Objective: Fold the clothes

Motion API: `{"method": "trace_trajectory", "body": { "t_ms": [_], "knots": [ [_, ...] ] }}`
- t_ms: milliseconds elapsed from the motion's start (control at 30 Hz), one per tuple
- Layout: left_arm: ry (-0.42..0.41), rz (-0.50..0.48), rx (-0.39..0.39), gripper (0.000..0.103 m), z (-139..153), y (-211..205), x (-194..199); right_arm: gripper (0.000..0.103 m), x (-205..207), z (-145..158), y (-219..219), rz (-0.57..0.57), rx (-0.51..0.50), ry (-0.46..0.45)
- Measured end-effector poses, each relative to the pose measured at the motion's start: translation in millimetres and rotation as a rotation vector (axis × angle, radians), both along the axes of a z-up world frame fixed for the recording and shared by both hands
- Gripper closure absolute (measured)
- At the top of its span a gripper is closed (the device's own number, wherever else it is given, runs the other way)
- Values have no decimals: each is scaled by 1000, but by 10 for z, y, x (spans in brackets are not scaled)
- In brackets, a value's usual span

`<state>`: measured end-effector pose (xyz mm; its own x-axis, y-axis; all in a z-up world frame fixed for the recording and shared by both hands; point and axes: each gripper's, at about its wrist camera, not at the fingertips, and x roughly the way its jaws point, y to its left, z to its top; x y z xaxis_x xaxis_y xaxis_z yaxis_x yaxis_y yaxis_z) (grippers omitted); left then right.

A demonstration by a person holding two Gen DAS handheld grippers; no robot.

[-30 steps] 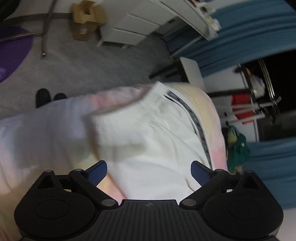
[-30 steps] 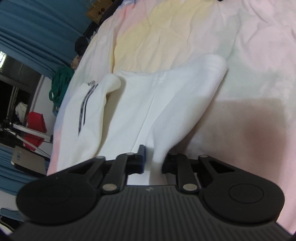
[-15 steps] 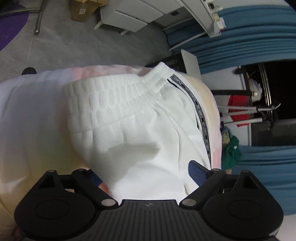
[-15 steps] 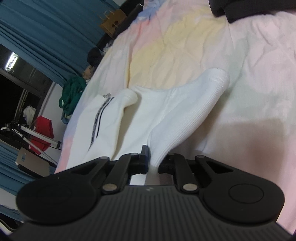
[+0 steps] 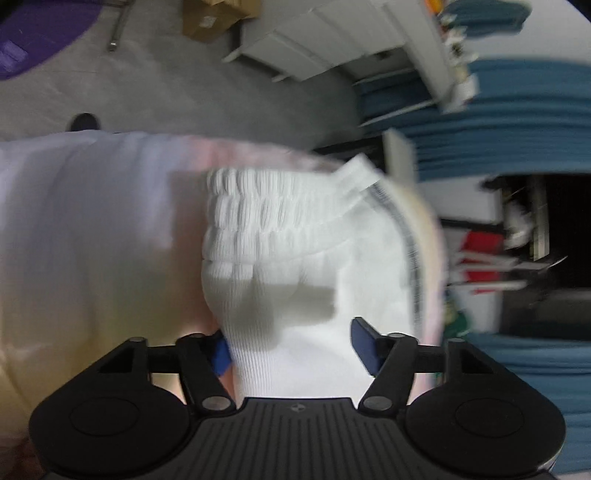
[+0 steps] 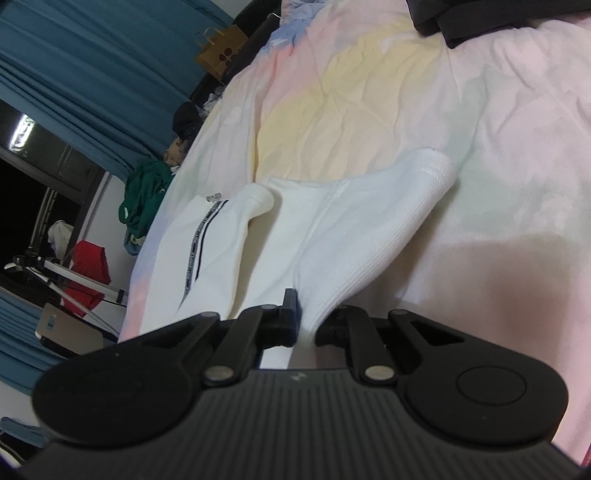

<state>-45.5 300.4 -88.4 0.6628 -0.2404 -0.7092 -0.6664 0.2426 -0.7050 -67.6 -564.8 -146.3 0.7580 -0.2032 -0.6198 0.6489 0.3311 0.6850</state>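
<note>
White ribbed pants (image 5: 280,258) with a black side stripe (image 5: 410,251) lie on the pastel bedsheet (image 5: 92,221); their gathered waistband (image 5: 266,206) faces the bed's edge. My left gripper (image 5: 291,347) is open, with a raised hump of the white fabric filling the gap between its blue pads (image 5: 364,345). In the right wrist view, the pants (image 6: 332,221) stretch away across the sheet (image 6: 498,147), a cuff (image 6: 436,166) at the far end. My right gripper (image 6: 308,325) is shut on a ridge of the white cloth.
Beyond the bed edge are grey floor, a cardboard box (image 5: 210,18), white drawers (image 5: 295,48) and blue curtains (image 5: 498,110). A dark garment (image 6: 480,18) lies at the far end of the bed. Green clothes (image 6: 144,192) and a red cloth (image 6: 90,266) sit beside it.
My left gripper's fingers have drawn closer together around the bunched fabric, and its view has shifted with motion blur. My right gripper keeps its hold and has barely moved.
</note>
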Motion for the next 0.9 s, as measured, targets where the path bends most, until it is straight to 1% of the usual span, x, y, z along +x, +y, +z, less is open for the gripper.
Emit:
{"method": "trace_trajectory", "body": {
  "t_ms": [67, 133, 200, 233, 267, 300, 333, 367, 433, 467, 567, 633, 700, 733, 800, 833, 900],
  "knots": [
    [52, -41, 23, 27, -26, -65, 86, 93, 4, -11, -2, -1, 3, 7],
    [64, -83, 38, 27, -41, -130, 169, 93, 13, -17, -2, 0, 2, 12],
    [54, -113, 54, 31, -36, -177, 229, 93, 28, -18, 5, 2, -6, 18],
    [49, -118, 75, 42, -22, -196, 244, 93, 39, -12, 9, 4, -12, 18],
    [39, -119, 89, 50, -6, -208, 254, 93, 49, -6, 13, 7, -19, 17],
    [22, -115, 94, 52, 1, -209, 243, 93, 57, 3, 18, 8, -27, 15],
    [4, -111, 98, 63, 5, -207, 223, 93, 58, 20, 30, 8, -37, 8],
    [-19, -108, 105, 81, 26, -194, 196, 93, 58, 38, 40, 8, -47, 1],
    [-76, -104, 118, 89, 97, -164, 126, 93, 47, 67, 52, 7, -59, -12],
    [-112, -100, 121, 92, 141, -156, 84, 94, 30, 73, 51, 6, -59, -15],
    [-220, -88, 126, 93, 286, -151, -40, 95, -22, 89, 49, 2, -58, -24],
    [-265, -96, 173, 93, 423, -169, -133, 95, -73, 99, 53, -2, -56, -28],
    [-284, -113, 230, 94, 577, -204, -241, 95, -151, 130, 62, -2, -49, -42],
    [-289, -120, 242, 94, 639, -207, -305, 96, -191, 156, 74, 6, -60, -32],
    [-296, -132, 252, 94, 746, -200, -443, 96, -306, 209, 117, 12, -81, -20],
    [-300, -138, 257, 94, 799, -196, -512, 96, -381, 236, 128, 5, -82, -34],
    [-305, -146, 235, 94, 867, -141, -598, 96, -519, 296, 132, -18, -75, -75]
  ]
}}
